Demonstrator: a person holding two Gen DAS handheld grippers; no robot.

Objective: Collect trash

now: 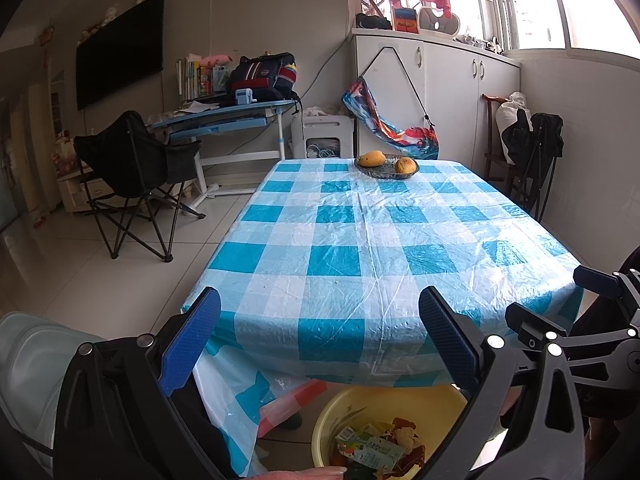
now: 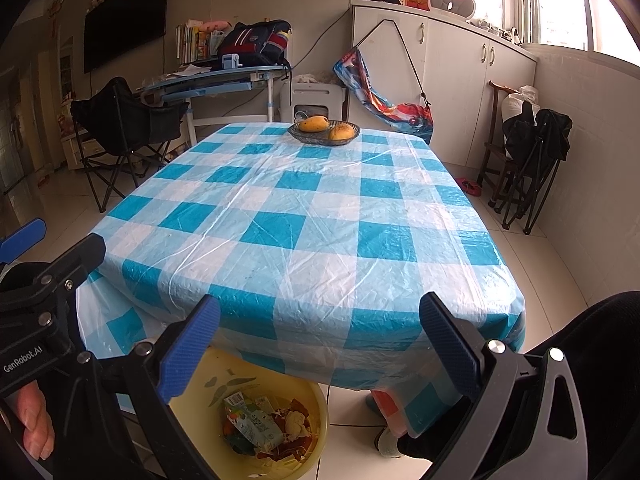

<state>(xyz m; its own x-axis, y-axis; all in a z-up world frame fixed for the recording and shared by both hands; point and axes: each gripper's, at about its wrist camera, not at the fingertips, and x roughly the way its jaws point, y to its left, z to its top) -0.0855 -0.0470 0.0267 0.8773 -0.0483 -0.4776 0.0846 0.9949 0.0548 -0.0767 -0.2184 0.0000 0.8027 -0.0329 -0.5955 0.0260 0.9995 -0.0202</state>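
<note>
With nothing between them, the blue-padded fingers of my left gripper [image 1: 320, 336] stand wide apart, and those of my right gripper [image 2: 320, 344] are spread just as wide and just as empty. Both tools hang just off the near edge of the table, pointing along its length, side by side; each wrist view catches the black frame of the other tool at its margin. Holding them back here, I judge, keeps them clear of the tabletop while I look it over.

Directly below the fingers sits the round yellow plastic basin [image 1: 340, 408] on the floor, half tucked under the overhanging cloth. Inside it lies the collected trash [image 2: 260, 424]: a crumpled green-and-white drink carton, some orange and red wrappers and a wad of pale paper. The basin's place at the table edge makes sense to me, since scraps can be dropped straight down into it.

Beyond the fingers stretches the blue-and-white checked plastic tablecloth [image 2: 320, 208], wrinkled and glossy. I see no loose litter on it. At the far end rests a shallow dark glass dish [image 2: 324, 138] holding two yellow mangoes [image 2: 314, 124]; that is fruit, not rubbish, so I would leave it. By my reckoning the collecting is finished or close to it.
</note>
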